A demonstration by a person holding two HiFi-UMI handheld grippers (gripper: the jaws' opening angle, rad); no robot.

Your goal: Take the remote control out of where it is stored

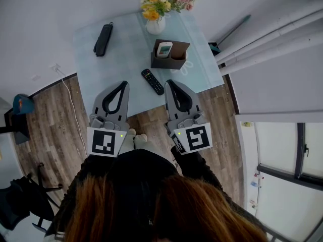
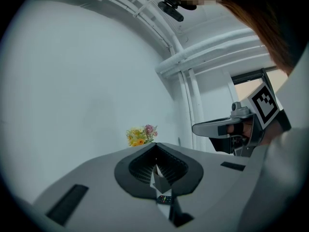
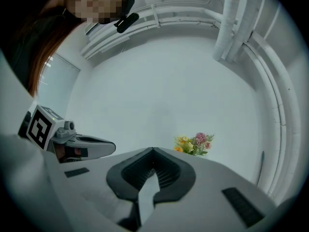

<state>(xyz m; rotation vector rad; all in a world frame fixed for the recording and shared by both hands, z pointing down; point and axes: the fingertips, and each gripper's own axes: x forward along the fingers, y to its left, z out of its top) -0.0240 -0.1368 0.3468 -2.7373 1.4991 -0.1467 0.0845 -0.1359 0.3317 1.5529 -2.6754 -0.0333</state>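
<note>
Seen from the head, a pale glass surface [image 1: 126, 59] fills the upper middle of the frame. Near its centre sits a brown holder [image 1: 174, 62]. A white remote control [image 1: 164, 49] stands on end in the holder's left side, its long axis upright and its top end poking up out of the holder.

Just below the holder, a black remote control [image 1: 152, 81] lies flat with its buttons up. Its long axis runs diagonally from upper left to lower right.

A vase of flowers [image 1: 156, 6] stands at the top of the frame. A long black object [image 1: 103, 39] lies at upper left.

The left gripper [image 1: 124, 83] and right gripper [image 1: 169, 81] sit at lower centre, either side of the black remote control and clear of it. Both are closed, tips together, holding nothing.
</note>
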